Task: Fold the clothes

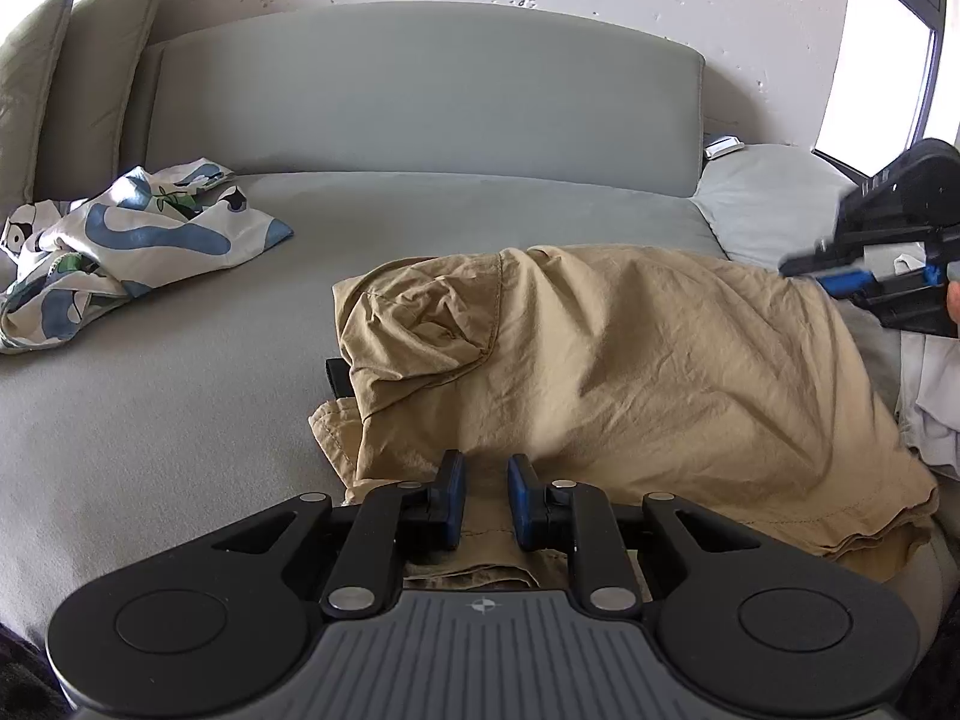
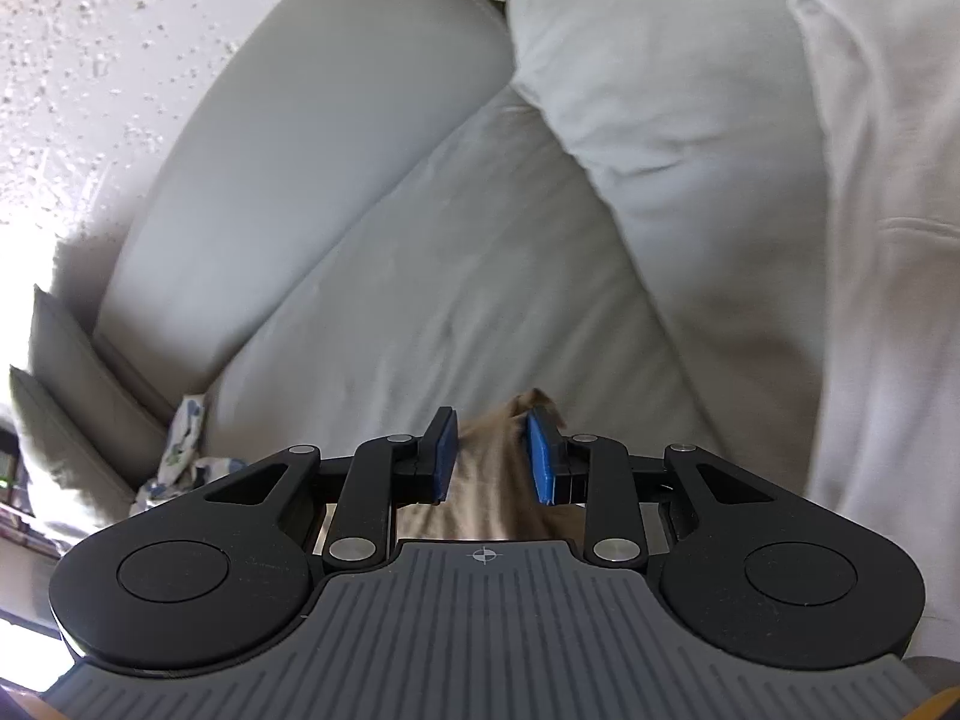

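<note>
A tan garment lies folded over itself on the grey sofa seat. My left gripper is open just above its near edge, nothing between the pads. My right gripper is open; a tip of the tan garment pokes up next to the right blue pad, and tan cloth lies under the jaws. In the left wrist view the right gripper hovers at the far right end of the garment.
A crumpled white, blue and green patterned cloth lies at the seat's left. Grey backrest behind. Olive cushions far left. A pale pillow and white fabric at the right.
</note>
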A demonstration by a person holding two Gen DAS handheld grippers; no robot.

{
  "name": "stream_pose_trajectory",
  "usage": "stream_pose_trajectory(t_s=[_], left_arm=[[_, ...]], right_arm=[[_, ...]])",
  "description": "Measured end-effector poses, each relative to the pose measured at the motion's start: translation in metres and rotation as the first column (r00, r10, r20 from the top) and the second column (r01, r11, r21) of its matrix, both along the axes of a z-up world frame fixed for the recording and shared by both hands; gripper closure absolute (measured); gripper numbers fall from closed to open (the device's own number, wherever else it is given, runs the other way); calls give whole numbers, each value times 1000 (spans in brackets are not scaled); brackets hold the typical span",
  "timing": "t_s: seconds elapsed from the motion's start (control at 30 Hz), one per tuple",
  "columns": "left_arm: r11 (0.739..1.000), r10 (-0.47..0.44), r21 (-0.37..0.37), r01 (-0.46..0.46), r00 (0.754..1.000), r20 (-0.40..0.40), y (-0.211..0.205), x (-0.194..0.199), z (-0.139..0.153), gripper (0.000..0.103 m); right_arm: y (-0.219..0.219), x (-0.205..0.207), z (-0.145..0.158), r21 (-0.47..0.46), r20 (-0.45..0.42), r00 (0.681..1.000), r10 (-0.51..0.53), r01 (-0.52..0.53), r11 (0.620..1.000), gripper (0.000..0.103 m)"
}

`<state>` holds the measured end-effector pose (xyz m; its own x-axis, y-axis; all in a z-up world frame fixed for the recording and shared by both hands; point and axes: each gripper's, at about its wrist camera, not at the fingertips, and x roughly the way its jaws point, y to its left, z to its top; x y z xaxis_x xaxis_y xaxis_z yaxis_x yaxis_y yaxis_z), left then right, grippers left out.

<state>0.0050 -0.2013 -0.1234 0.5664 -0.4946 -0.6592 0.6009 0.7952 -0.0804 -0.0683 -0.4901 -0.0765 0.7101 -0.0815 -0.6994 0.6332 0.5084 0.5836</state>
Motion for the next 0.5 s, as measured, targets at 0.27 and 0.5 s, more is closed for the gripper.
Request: stream_pose_trajectory(t_s=[0.27, 0.5], left_arm=[[1000, 10, -15, -10, 1000, -22, 1, 2, -1, 84], [1000, 13, -4, -13, 1000, -9, 0, 0, -1, 84]], right_arm=[[-8, -36, -15, -142, -172, 971, -169, 145, 979, 103], [19, -16, 31, -209, -18, 999, 35, -38, 977, 92]])
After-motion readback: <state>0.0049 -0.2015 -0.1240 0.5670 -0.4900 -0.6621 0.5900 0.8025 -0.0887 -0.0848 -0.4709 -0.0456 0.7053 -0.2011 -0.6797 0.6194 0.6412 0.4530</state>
